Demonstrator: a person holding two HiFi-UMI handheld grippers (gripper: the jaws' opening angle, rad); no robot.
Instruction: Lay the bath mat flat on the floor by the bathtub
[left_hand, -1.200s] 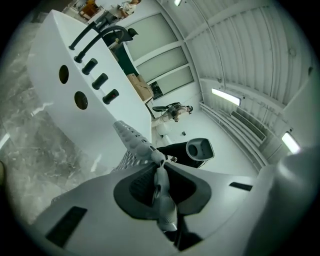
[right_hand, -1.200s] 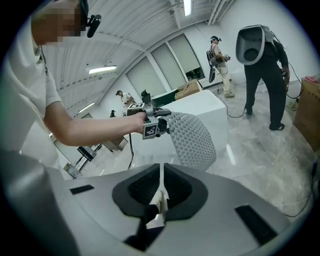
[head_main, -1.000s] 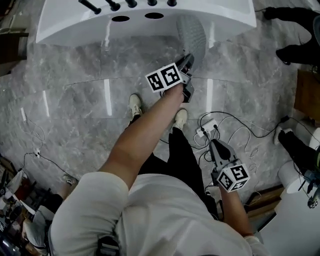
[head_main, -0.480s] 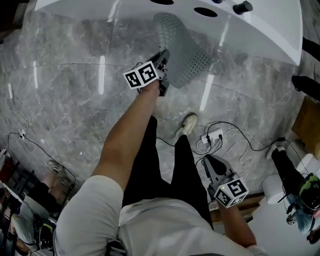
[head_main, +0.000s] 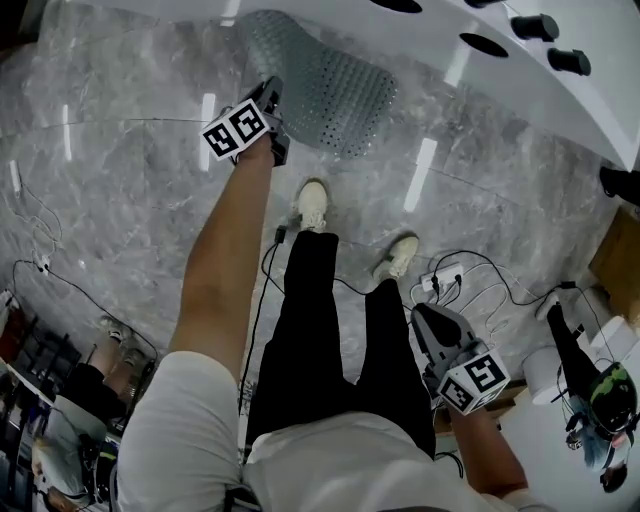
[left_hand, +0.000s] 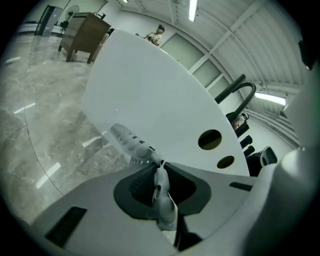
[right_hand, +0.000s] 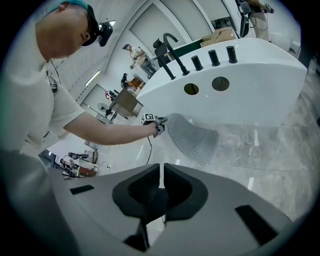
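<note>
The grey, dotted bath mat (head_main: 325, 85) is hanging bowed at twelve o'clock beside the white bathtub (head_main: 540, 90), its left edge being pinched by the left tongs (head_main: 273, 95), its right end touching the floor (head_main: 130, 200).

No word, number, brand or sign can be read in any view. The only printed marks are black-and-white square patterns (blocky codes, not letters) on the faces of the white marker cube (head_main: 237, 131) on the left tongs (head_main: 272, 90) and of the matching white cube (head_main: 472, 378) on the right tongs (head_main: 428, 315).
</note>
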